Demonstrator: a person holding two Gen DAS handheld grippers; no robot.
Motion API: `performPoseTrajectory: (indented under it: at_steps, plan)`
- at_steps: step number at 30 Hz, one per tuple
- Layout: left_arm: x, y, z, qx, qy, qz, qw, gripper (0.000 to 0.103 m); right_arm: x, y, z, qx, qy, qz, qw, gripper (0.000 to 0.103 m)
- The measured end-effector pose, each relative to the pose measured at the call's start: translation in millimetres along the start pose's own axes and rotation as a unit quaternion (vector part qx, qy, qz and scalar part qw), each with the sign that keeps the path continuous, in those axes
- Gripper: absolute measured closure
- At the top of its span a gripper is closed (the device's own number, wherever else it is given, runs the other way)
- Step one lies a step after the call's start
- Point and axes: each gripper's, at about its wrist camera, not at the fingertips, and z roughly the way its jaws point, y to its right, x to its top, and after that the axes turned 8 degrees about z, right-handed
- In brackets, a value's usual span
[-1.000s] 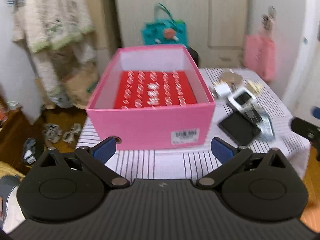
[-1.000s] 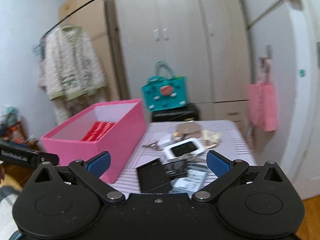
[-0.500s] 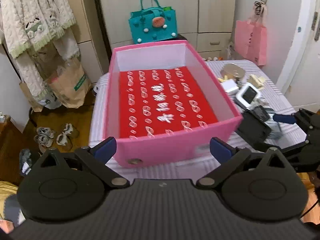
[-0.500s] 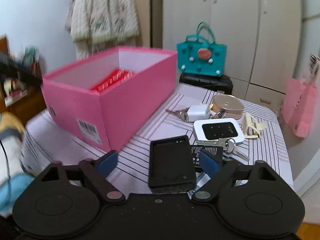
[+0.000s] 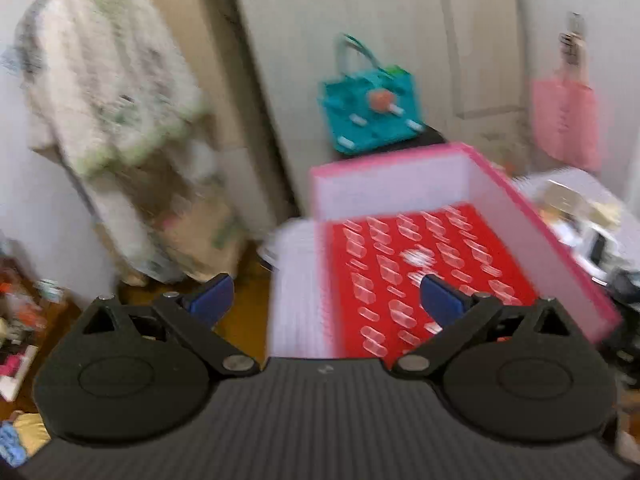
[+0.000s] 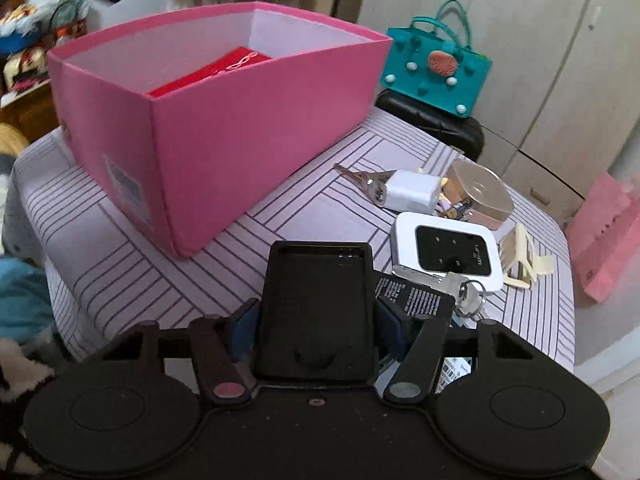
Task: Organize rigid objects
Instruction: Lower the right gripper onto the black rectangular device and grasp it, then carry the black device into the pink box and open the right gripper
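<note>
My right gripper [image 6: 316,326] is shut on a black rectangular case [image 6: 318,304] at the near edge of the striped table [image 6: 120,248]. A pink box [image 6: 224,120] with a red patterned floor stands to its left. Beyond the case lie a white wifi device [image 6: 452,256], keys [image 6: 460,286], a white charger [image 6: 410,192], a gold round tin [image 6: 478,194] and a cream clip [image 6: 524,258]. My left gripper [image 5: 324,300] is open and empty, above the pink box's [image 5: 424,264] left wall; this view is blurred.
A teal handbag [image 6: 436,68] sits on a black case behind the table. A pink bag [image 6: 604,232] hangs at the right by the wardrobe. A cream cardigan [image 5: 104,92] hangs at the left. Clutter lies on the floor to the left.
My right gripper has moved forward and closed on the black case. My left gripper has swung left, so the pink box now sits right of centre in its view.
</note>
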Motion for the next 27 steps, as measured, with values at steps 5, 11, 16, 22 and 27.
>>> performPoseTrajectory:
  at_steps: [5,11,16,22,27]
  plan:
    - [1,-11,31,0.007,-0.046,0.005,0.9989,0.004,9,7,-2,0.015,0.002,0.024,1.000,0.036]
    - [-6,-1,53,-0.007,-0.081,0.057,0.9951,0.052,16,9,5,0.021,0.000,0.035,0.999,0.036]
    - [-7,-4,61,-0.076,-0.107,0.038,0.9907,0.076,22,6,17,0.015,-0.015,0.047,0.999,0.036]
    - [-10,-16,83,-0.125,-0.152,-0.004,0.9804,0.082,29,4,29,0.011,-0.016,0.054,0.998,0.036]
    - [-15,-14,78,-0.128,-0.133,-0.006,0.9827,0.097,37,10,23,0.015,-0.003,0.066,0.998,0.036]
